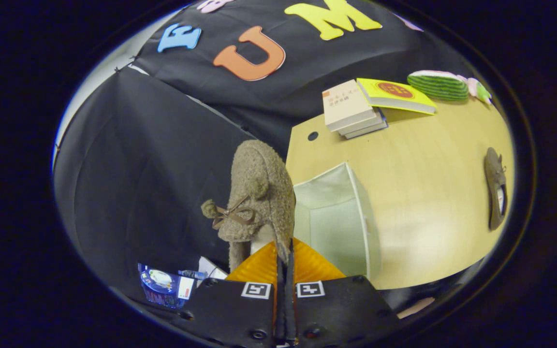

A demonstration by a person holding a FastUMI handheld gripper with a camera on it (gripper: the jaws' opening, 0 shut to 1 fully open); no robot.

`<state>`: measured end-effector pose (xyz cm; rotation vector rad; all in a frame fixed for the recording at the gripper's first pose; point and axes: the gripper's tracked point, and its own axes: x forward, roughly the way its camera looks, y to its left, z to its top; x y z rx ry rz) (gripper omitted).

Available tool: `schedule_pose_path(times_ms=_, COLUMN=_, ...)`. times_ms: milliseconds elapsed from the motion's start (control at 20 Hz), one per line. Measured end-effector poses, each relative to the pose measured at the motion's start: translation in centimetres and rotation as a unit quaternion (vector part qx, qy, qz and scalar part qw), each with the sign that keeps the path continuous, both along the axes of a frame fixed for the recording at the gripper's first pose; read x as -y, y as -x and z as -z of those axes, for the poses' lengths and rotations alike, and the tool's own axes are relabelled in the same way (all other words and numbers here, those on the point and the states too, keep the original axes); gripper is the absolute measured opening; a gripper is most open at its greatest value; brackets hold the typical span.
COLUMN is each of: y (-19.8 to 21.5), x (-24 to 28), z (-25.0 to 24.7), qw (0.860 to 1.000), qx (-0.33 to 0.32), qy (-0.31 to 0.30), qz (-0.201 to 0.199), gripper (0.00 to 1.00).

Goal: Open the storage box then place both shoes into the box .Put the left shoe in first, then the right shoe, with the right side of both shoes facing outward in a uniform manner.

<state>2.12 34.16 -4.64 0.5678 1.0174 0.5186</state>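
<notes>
Fingers (284, 263) pressed together, pinching rim of fuzzy brown shoe (259, 193), lifted beside open white storage box (356, 212) on table (428, 164). Second shoe (496, 188) well apart.

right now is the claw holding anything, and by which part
Yes: the claw is shut on the fuzzy brown shoe, pinching the edge of its opening near the heel, toe pointing away. The shoe hangs beside the open storage box.
</notes>
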Motion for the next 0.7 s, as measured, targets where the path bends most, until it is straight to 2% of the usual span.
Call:
schedule_pose_path(times_ms=350, y=0.7, x=-4.7, z=8.1, qw=0.996, qx=-0.075, qy=0.035, qz=-0.017, gripper=0.06)
schedule_pose_path(times_ms=550, y=-1.0, x=-4.7, z=9.1, qw=0.997, qx=-0.074, qy=0.023, qz=0.018, gripper=0.06)
schedule_pose_path(times_ms=700, y=-1.3, x=-3.4, z=10.0, qw=0.996, qx=-0.073, qy=0.040, qz=0.039, gripper=0.07)
